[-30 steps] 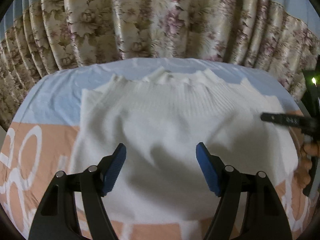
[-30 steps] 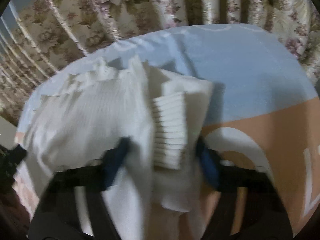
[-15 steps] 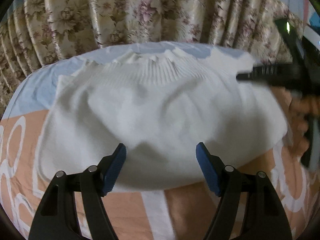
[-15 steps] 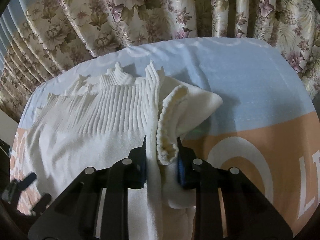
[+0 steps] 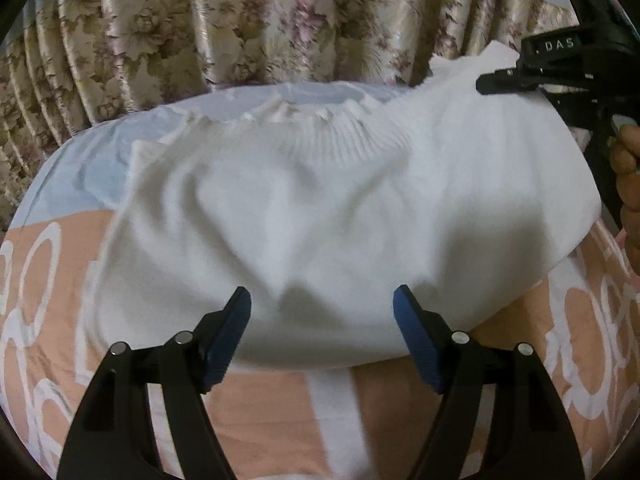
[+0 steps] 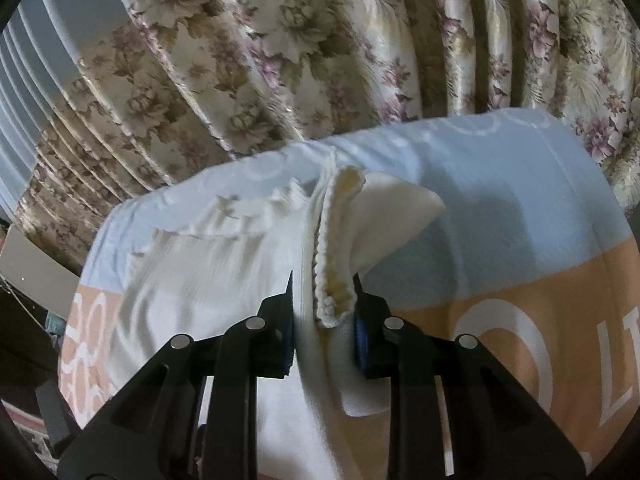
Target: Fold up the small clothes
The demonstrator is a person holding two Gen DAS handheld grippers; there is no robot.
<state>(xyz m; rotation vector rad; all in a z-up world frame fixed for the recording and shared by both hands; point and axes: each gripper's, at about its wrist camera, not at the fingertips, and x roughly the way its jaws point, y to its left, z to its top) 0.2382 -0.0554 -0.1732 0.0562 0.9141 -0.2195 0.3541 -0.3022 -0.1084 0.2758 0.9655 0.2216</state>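
On the bedsheet the white sweater lies spread; my right gripper pinches its sleeve cuff, lifted to fold inward next, while my left gripper hovers open over the hem

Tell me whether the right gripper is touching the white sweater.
Touching. The right wrist view shows the right gripper closed on a bunched fold of the white sweater, both blue pads pressed against the knit, and the held edge raised above the bedsheet.
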